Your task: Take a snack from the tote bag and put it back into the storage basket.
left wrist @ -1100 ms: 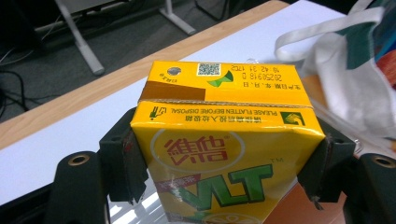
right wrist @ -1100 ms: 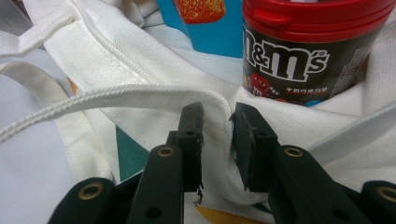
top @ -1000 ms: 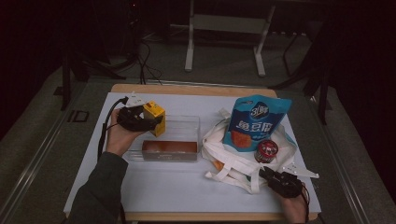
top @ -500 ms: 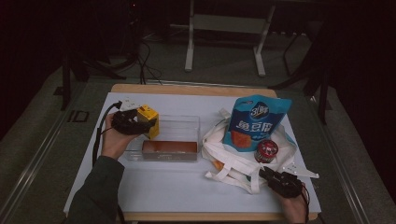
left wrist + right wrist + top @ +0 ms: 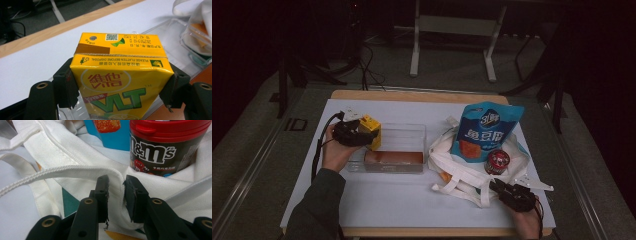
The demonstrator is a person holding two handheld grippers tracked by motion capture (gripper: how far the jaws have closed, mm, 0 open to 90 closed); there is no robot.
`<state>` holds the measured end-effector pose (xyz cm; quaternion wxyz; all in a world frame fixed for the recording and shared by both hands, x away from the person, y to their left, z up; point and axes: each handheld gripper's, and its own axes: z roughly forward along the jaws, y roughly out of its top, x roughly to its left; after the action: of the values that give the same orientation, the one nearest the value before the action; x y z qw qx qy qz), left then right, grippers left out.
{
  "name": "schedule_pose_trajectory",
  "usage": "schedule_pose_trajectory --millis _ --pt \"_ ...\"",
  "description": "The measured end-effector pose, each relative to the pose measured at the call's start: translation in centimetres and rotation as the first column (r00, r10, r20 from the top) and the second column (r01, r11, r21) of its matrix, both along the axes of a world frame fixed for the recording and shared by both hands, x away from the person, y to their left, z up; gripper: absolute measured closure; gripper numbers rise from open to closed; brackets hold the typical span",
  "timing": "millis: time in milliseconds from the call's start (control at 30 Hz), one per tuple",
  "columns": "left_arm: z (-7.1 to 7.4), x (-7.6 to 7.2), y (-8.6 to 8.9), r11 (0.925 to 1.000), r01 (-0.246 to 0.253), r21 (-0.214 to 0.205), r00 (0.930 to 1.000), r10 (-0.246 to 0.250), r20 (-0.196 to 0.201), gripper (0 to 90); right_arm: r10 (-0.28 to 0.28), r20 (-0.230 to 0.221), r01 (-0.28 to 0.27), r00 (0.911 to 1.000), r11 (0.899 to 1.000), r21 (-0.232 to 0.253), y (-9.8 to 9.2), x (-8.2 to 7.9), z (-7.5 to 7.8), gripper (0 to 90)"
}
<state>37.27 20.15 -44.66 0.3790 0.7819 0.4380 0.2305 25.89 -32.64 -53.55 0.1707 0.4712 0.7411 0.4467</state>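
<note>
Yellow VLT lemon tea carton (image 5: 120, 82), intact, held above the clear plastic bin's left end. White canvas tote bag (image 5: 82, 167) lies crumpled, fold pinched.

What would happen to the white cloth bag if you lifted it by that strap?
The white cloth bag would probably sag, since its fabric already lies crumpled. The right tool pinches only a thin strap, so the bag might swing. The red-lidded round candy tub standing in it could tip or roll.
</note>
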Motion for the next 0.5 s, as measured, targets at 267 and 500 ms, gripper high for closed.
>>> schedule_pose_trajectory --millis 267,500 --pt "-0.8 -0.1 -0.1 0.9997 -0.013 0.021 0.9998 0.014 -0.014 28.8 0.000 0.000 0.000 1.0000 1.000 0.000 0.0 0.0 0.0 72.8" --pt "-1.6 -0.1 -0.2 0.9992 -0.021 0.033 0.9991 0.022 -0.037 28.7 0.000 0.000 0.000 1.0000 1.000 0.001 0.0 0.0 0.0 72.8"
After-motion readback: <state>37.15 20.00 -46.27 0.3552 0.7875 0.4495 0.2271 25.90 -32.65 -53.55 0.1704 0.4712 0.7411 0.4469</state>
